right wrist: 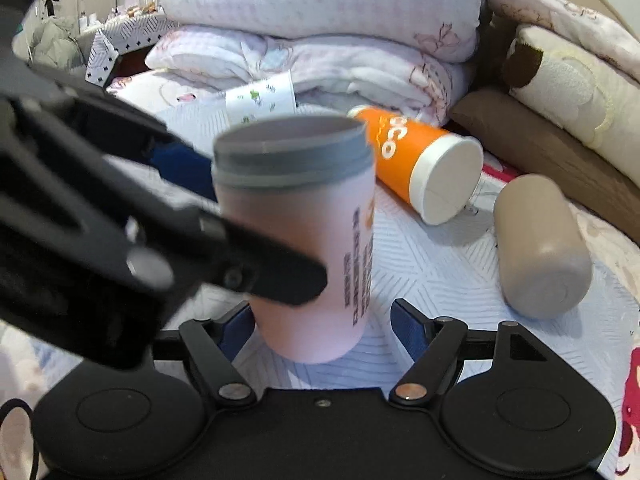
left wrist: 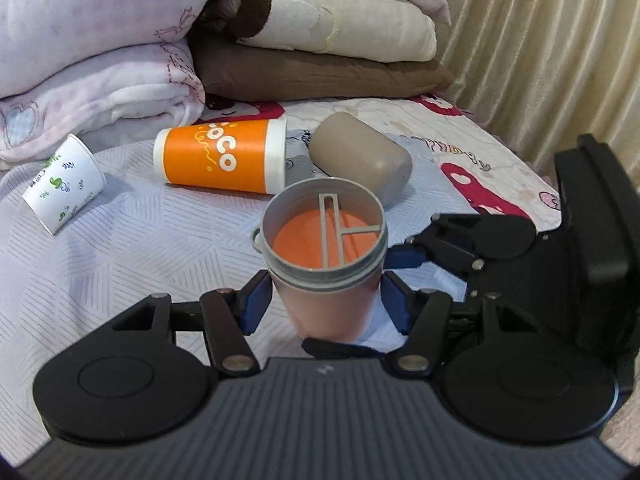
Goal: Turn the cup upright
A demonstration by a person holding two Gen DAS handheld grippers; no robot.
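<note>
A pink shaker cup (left wrist: pixel 328 304) with a grey rim stands upright on the bedspread, mouth up; it also shows in the right wrist view (right wrist: pixel 304 248). My left gripper (left wrist: pixel 325 300) stands around its body, blue pads (left wrist: pixel 256 300) close to both sides, jaws open with small gaps. My right gripper (right wrist: pixel 322 330) is open around the cup's base, left pad near it, right pad apart. The right gripper also shows in the left wrist view (left wrist: pixel 404 254) at the cup's right.
An orange cup (left wrist: pixel 222 156) (right wrist: pixel 416 160), a taupe bottle (left wrist: pixel 362 158) (right wrist: pixel 542 248) and a white paper cup (left wrist: pixel 64 184) (right wrist: pixel 260 98) lie on their sides on the bedspread (left wrist: pixel 160 248). Folded blankets (left wrist: pixel 100 60) and pillows (left wrist: pixel 320 68) stack behind. A curtain (left wrist: pixel 540 40) hangs at right.
</note>
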